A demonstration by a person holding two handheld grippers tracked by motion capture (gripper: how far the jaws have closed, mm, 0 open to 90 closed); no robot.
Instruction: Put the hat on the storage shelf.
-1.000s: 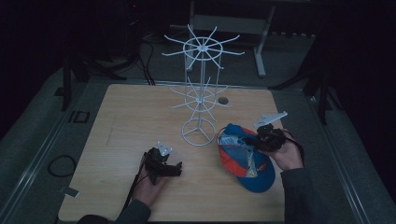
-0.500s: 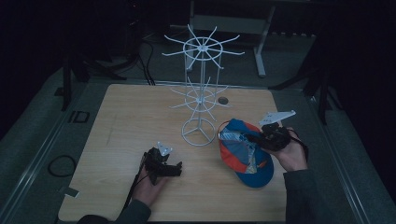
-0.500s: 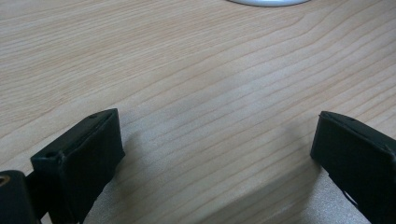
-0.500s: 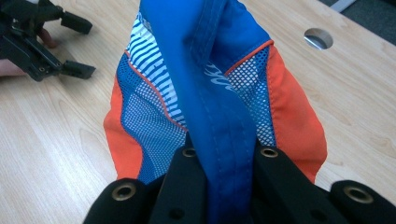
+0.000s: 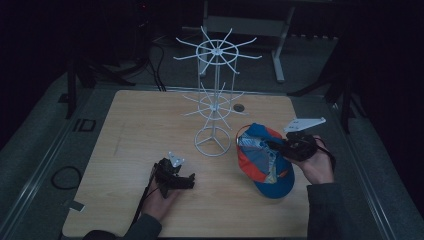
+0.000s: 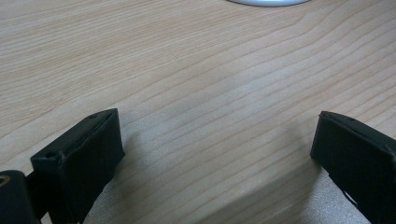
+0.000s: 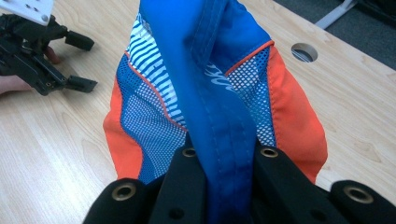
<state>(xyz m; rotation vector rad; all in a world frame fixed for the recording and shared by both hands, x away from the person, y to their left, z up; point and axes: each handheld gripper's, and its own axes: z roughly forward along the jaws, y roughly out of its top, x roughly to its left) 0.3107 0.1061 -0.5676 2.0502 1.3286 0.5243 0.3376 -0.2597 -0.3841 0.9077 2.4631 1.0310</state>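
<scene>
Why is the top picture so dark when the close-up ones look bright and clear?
High view: dim, the room black around the table, the white rack palest. Left gripper view: bright wood grain, soft shadows under the left tool. Right gripper view: the cap sharp and colourful, the right tool close and slightly soft.

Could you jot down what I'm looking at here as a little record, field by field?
Setting: wooden table
Stand: white wire rack, upright, nothing hanging on it
Right gripper: shut on blue and orange cap
Cap: partly raised off the table, beside the rack's base
Left gripper: open, holds nothing, low over the table
</scene>
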